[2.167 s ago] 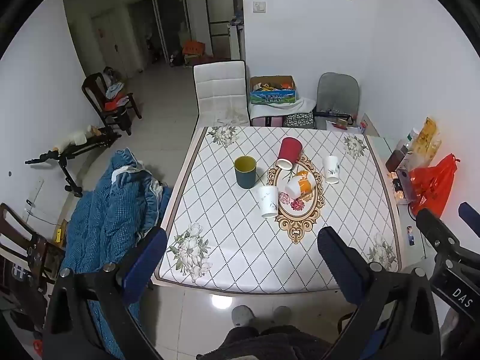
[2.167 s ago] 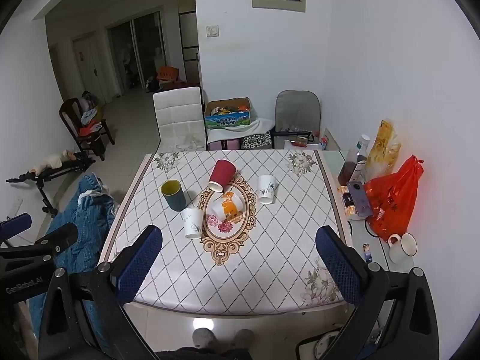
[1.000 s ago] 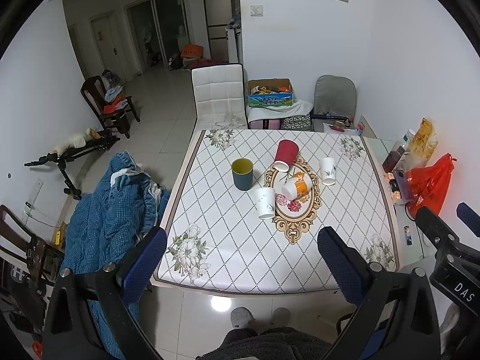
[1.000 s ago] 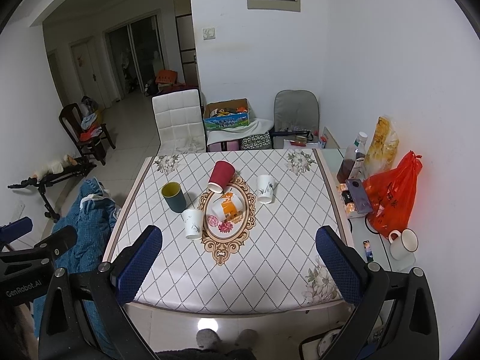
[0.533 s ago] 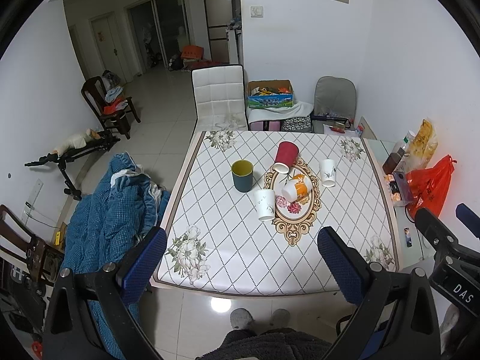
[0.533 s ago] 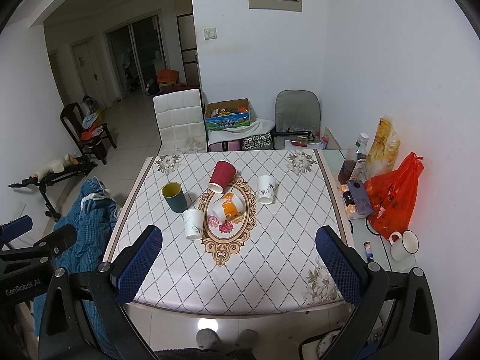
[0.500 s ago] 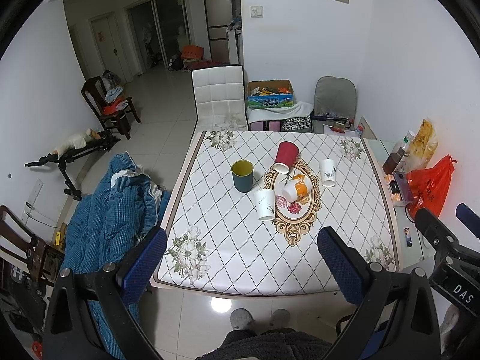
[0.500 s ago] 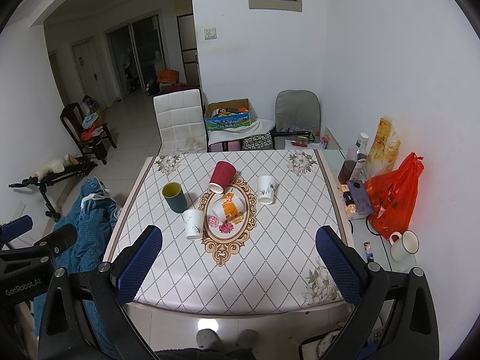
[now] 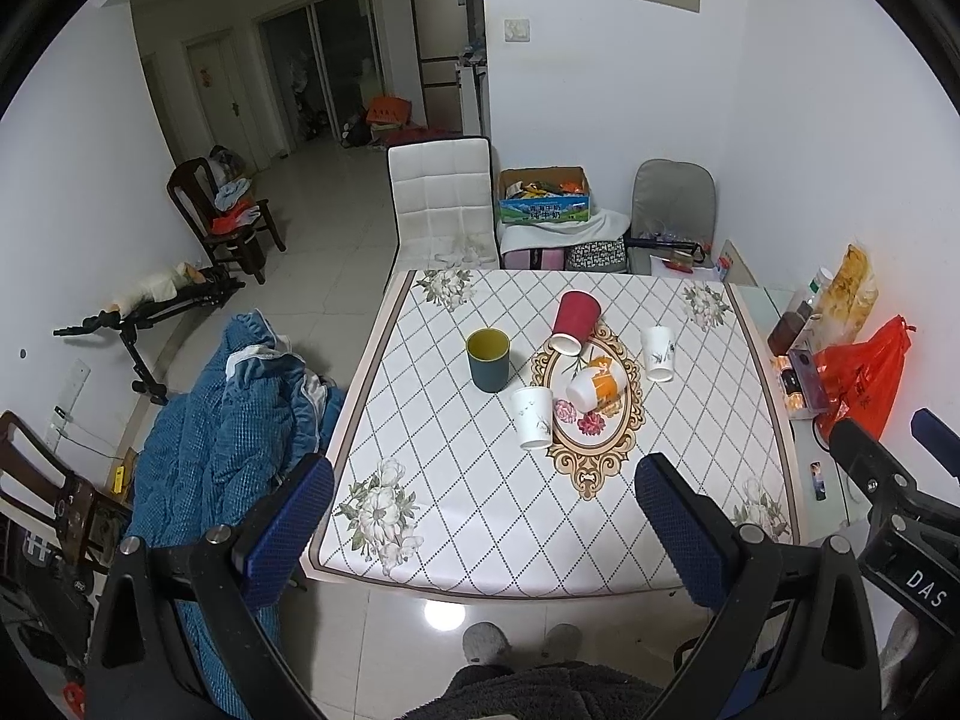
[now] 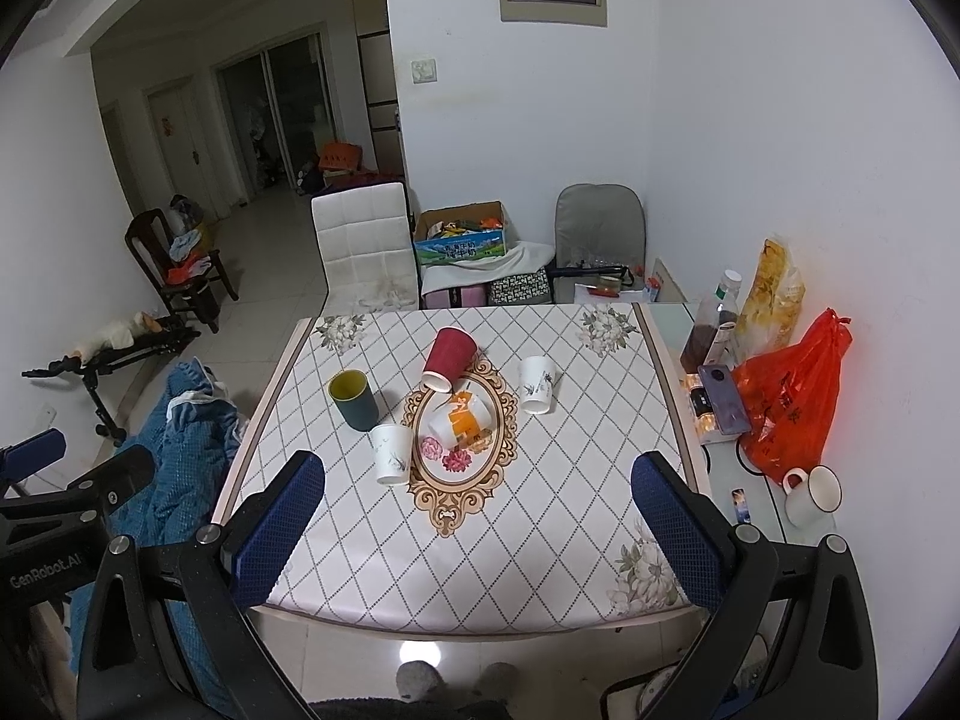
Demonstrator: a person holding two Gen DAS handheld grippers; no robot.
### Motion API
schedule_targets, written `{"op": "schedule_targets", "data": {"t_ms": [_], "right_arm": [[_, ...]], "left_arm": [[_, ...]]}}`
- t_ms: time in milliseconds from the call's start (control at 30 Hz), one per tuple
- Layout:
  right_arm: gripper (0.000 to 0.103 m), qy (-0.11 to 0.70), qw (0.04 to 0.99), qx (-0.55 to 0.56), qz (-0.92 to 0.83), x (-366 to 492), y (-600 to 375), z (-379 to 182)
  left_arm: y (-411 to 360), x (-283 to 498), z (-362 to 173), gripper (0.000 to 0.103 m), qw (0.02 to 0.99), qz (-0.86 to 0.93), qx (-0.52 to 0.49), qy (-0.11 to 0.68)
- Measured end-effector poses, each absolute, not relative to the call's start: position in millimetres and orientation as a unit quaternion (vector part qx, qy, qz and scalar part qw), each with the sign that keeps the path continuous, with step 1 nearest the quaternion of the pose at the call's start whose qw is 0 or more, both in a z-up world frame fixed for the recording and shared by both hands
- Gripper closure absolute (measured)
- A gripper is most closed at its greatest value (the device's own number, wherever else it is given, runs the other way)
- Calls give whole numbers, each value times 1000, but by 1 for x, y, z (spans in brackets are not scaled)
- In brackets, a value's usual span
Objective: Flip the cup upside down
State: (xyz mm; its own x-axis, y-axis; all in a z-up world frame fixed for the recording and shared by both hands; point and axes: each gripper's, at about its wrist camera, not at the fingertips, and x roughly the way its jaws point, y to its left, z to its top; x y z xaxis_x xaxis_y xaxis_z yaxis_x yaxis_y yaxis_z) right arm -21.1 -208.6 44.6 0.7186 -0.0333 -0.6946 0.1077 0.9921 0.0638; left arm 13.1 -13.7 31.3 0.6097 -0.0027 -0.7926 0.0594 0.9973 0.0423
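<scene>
Both the left claw and right claw stay spread wide, empty, short of the diamond-patterned bench. Unmoved, the upright dark-green yellow-lined cup stands left of the gold oval medallion.

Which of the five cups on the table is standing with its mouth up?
The dark teal cup with the yellow inside, left of the oval medallion. Its open mouth faces up; the others stand rim-down or lie tipped.
</scene>
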Motion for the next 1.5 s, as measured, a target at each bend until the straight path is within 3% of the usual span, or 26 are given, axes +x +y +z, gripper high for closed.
{"op": "schedule_targets", "data": {"t_ms": [800, 1500], "right_arm": [[0, 393, 918, 51, -31, -3, -216, 33], [0, 563, 825, 50, -16, 91, -262, -170]], "left_arm": [[-27, 34, 26, 0, 890, -5, 29, 454], [-62, 105, -132, 0, 824, 72, 73, 558]]}}
